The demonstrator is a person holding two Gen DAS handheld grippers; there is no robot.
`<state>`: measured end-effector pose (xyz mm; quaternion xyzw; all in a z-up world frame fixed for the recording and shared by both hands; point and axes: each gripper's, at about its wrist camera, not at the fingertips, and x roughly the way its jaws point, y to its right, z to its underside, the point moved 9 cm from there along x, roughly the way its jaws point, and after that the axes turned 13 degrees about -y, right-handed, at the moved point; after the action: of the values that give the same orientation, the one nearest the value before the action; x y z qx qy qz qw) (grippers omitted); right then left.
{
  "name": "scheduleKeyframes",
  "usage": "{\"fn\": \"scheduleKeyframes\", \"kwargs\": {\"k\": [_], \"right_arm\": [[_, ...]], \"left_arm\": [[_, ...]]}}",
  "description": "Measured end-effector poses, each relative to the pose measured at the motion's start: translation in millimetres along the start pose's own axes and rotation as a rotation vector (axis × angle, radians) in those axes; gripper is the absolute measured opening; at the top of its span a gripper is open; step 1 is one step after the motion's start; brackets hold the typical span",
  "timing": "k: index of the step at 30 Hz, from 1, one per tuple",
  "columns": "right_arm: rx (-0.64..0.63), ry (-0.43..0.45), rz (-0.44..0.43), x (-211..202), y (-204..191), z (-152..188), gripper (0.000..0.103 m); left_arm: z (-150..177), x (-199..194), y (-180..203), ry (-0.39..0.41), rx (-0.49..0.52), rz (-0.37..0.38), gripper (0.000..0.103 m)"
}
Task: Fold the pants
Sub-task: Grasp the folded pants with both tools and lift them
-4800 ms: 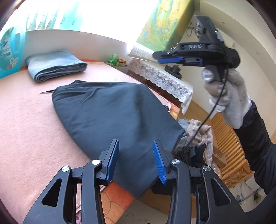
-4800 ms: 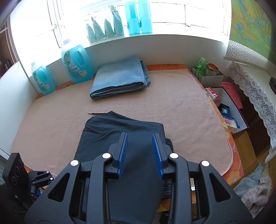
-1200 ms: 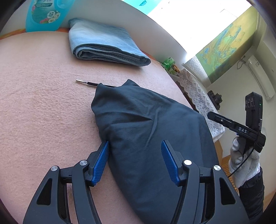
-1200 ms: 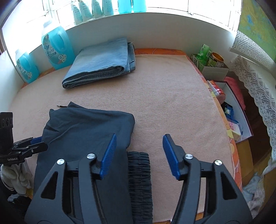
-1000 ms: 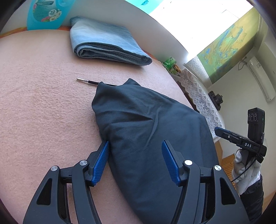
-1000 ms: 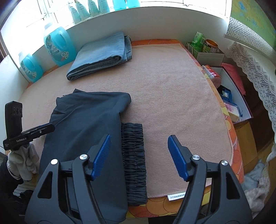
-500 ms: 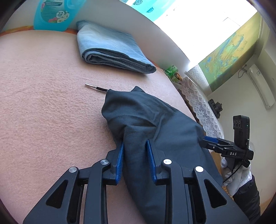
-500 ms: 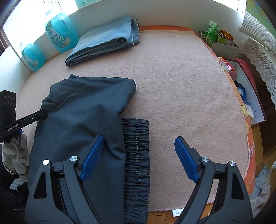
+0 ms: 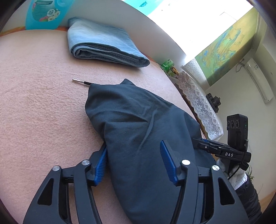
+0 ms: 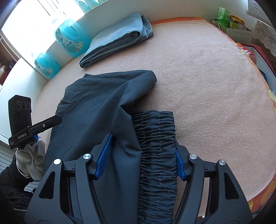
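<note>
While the left gripper (image 9: 133, 165) stands with its jaws wide apart, the left wrist view shows its blue pads straddling the near left side of the dark pants (image 9: 138, 131), gripping nothing. These lie partly folded on the pink blanket (image 9: 34, 103) near its front edge, with a metal-tipped drawstring (image 9: 81, 81) poking out at the far corner. Folded jeans (image 9: 103, 48) and a blue detergent bottle (image 9: 46, 13) sit along the back edge. The right gripper (image 9: 203, 146) reaches in at the pants' right side.

From the right wrist view, the right gripper (image 10: 144, 155) is likewise spread open, its pads framing the gathered elastic waistband (image 10: 155, 137) and the fold beside it, clamping nothing. The left gripper (image 10: 57, 118) sits at the pants' left edge.

Judging by the soft creases, the cloth is light, limp and will sag, so the thick waistband and a doubled edge look like the firmest places to pinch.
</note>
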<state>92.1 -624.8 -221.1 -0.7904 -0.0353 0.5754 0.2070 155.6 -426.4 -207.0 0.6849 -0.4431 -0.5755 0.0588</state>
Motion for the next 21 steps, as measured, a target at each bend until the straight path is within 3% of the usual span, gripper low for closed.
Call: {"fn": "scheduleKeyframes", "kwargs": {"k": [1,4,10,21], "right_arm": [[0.003,0.022,0.008,-6.5,-1.4,0.2,0.044],[0.027,0.084,0.000,-26.4,-7.7,0.3,0.022],[0.013,0.132,0.085,-39.9,-30.8,1.9,0.016],[-0.053,0.271,0.127,-99.2,-75.8,-17.0,0.009]], "left_arm": [[0.8,2.8,-0.9,-0.017,-0.003,0.013,0.022],[0.5,0.8,1.7,-0.007,0.007,0.025,0.017],[0.2,-12.8,21.0,0.035,0.079,0.027,0.011],[-28.1,-62.4,50.2,0.147,0.120,0.096,0.011]]}}
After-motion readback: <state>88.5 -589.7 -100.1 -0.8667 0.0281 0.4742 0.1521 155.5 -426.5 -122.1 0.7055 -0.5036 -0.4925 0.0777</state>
